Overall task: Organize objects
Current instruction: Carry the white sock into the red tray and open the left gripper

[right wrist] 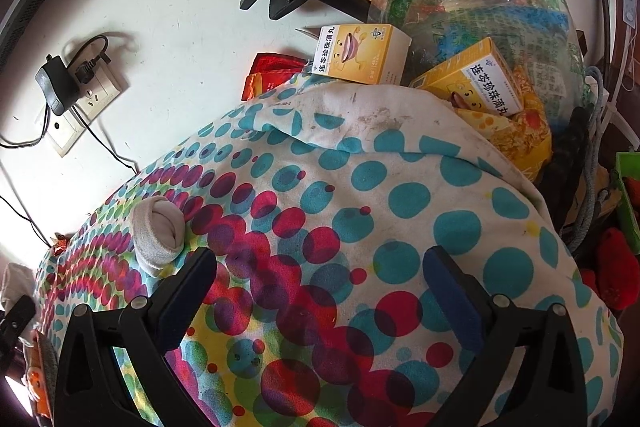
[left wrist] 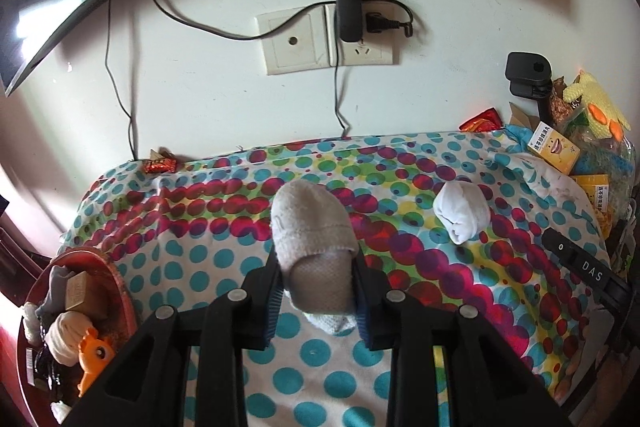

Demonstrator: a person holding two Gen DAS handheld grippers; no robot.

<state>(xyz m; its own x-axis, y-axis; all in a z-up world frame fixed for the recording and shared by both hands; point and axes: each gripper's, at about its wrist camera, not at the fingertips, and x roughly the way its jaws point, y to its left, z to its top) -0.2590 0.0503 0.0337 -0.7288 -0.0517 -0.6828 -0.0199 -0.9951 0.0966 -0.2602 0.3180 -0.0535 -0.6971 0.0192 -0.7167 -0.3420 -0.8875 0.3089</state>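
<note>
Two rolled sock bundles are seen on the dotted multicoloured cloth (left wrist: 224, 259). A beige rolled sock bundle (left wrist: 316, 251) is clamped between the blue pads of the left gripper (left wrist: 316, 291), jaws drawn narrow around it, near the cloth's middle. A white rolled sock bundle (left wrist: 462, 213) lies to its right, apart. The right gripper (right wrist: 320, 291) is held wide open, nothing between its jaws. "DAS" is printed on a black bar (left wrist: 580, 261). Chinese characters are printed on two yellow cardboard boxes (right wrist: 360, 53) at the far right; they are too small to be read with certainty.

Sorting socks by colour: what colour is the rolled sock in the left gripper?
Grey-beige rolled sock; left wrist view.
</note>
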